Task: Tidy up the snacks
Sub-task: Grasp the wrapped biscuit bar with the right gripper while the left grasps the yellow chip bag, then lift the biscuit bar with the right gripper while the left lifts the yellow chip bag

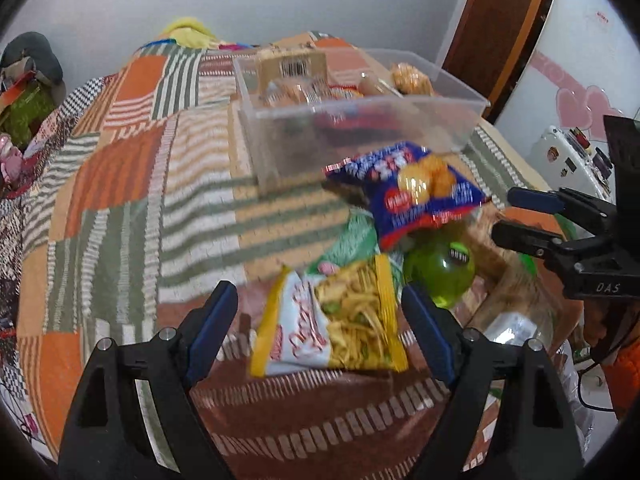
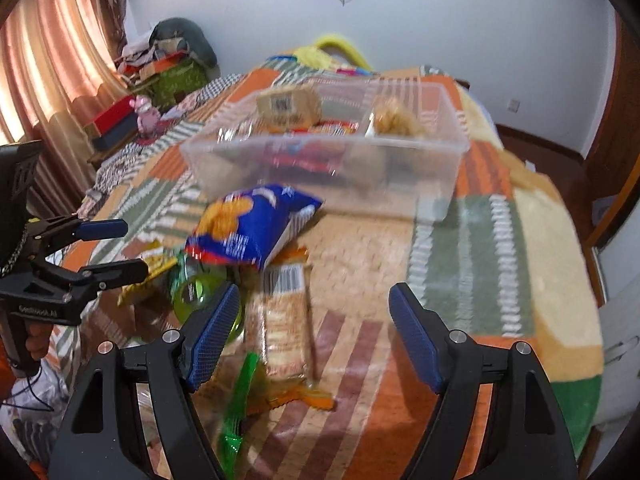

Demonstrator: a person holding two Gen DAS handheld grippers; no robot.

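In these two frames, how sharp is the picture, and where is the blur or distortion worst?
Left wrist: blue bag and tub smeared by motion; tool sharp; fisheye bends the bed edges. Right wrist: cracker pack and tub blurred; curtain backlit, bright.

Left gripper (image 1: pixel 320 312) held low, jaws spread wide, nothing between the pads. Right gripper (image 2: pixel 314 320) likewise parted and bare, level beside the left.

Motion blur smears the clear bin's (image 2: pixel 320 168) contents, and the blue packet's (image 1: pixel 412 188) print is unreadable
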